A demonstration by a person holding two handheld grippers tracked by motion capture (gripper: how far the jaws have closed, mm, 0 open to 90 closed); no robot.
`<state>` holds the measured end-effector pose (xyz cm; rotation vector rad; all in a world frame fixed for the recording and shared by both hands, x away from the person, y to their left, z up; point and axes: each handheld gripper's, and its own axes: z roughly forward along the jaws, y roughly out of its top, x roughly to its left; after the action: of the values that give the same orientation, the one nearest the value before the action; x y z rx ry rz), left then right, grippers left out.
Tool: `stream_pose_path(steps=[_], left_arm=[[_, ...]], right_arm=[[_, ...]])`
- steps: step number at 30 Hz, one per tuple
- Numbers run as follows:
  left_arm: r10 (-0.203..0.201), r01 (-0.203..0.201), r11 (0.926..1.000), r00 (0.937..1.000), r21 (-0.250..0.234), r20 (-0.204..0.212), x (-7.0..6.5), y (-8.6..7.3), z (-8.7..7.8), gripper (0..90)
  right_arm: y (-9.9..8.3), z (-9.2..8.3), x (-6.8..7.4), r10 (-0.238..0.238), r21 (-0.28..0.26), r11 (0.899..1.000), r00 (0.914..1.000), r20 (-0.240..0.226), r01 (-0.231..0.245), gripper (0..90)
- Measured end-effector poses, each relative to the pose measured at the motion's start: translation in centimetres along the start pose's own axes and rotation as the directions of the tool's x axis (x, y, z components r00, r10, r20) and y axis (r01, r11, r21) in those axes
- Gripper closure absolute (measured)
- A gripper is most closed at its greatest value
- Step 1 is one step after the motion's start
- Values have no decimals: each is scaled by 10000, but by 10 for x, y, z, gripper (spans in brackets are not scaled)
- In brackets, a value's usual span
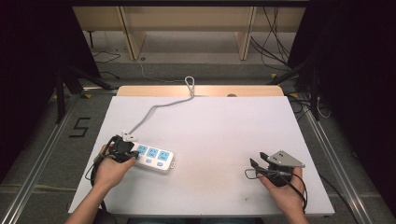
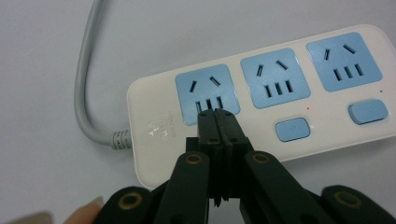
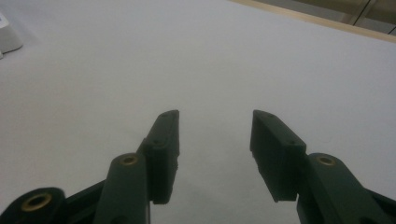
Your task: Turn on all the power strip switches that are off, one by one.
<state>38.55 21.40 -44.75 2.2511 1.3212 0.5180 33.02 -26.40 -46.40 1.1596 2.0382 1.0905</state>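
Your left gripper (image 2: 217, 114) has its two jaws pressed tight together, with nothing between them. The tips sit right on the power strip (image 2: 261, 100), at the bottom edge of the first blue socket (image 2: 207, 93), the one nearest the grey cord (image 2: 86, 79). That strip lies on the white table (image 1: 219, 135), on your left side, close to you.

It looks like you want to push on the strip or press something on it. This socket has no blue button below it; the first button (image 2: 292, 129) sits under the next socket along. If you want the button, slide the tips along to it first. Then push straight down, slow and soft, so the strip does not skid. Keep the tips out of the socket holes.

Your right gripper (image 1: 258, 161) rests far off on the right side of the table. Its jaws stand apart and hold nothing. You could bring it over to hold the strip steady by its far end.
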Motion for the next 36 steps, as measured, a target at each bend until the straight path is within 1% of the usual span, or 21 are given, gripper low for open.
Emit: stream_pose_path(steps=[2,7,12,13,14,15,16,17,18,21,23,25,26,28,29,34,36], left_arm=[[-12,13,10000,10000,7,-14,0,0,0,896],[284,-282,9996,9994,79,-177,-3,0,1,896],[142,-142,9999,9999,99,-38,-1,-1,2,897],[196,-193,9997,9997,154,-157,0,-1,2,897],[401,-389,9990,9977,229,-552,0,-1,3,897],[407,-395,9990,9976,217,-559,0,-1,3,898],[395,-387,9991,9984,182,-415,2,-2,3,898],[208,-207,9998,9993,33,-300,4,-3,3,898],[111,-112,9999,9997,-54,-208,5,-4,3,898],[36,-37,9999,9999,-106,-129,7,-4,3,898],[-22,21,9998,10000,-198,-82,6,-3,2,898],[11,-7,9996,9999,-268,161,4,-1,-1,898],[78,-75,9996,9999,-271,141,2,0,-1,898],[123,-122,9999,9997,-44,189,1,1,0,899],[41,-40,10000,9998,-55,188,2,0,1,899],[-35,36,10000,9997,-58,227,3,0,2,899],[32,-33,10000,9998,17,211,2,0,2,899]], right_arm=[[0,0,0,0,6,10000,10000,12,0,531],[0,0,0,-2,14,10000,10000,-9,2,530],[0,0,0,-4,21,10000,10000,-5,4,529],[0,0,0,-4,21,10000,10000,-5,4,529],[0,0,0,-25,12,10000,10000,-10,25,529],[0,0,0,-24,14,10000,10000,-10,24,529],[0,0,0,-5,20,10000,10000,-13,5,529],[0,0,0,-11,20,10000,10000,-11,11,529],[0,0,0,-15,12,10000,10000,-6,15,529],[0,0,-1,9,15,10000,10000,-7,-9,529],[0,1,-1,19,23,10000,10000,-12,-19,529],[0,1,-1,14,-5,10000,10000,-9,-14,528],[0,1,-1,14,-5,10000,10000,-9,-14,528],[-1,1,-1,39,62,10000,10000,-3,-39,528],[-1,1,-1,43,68,10000,10000,-4,-43,528],[-1,1,-1,24,55,10000,10000,-17,-24,528],[-1,1,-1,17,79,10000,10000,-35,-16,528]])
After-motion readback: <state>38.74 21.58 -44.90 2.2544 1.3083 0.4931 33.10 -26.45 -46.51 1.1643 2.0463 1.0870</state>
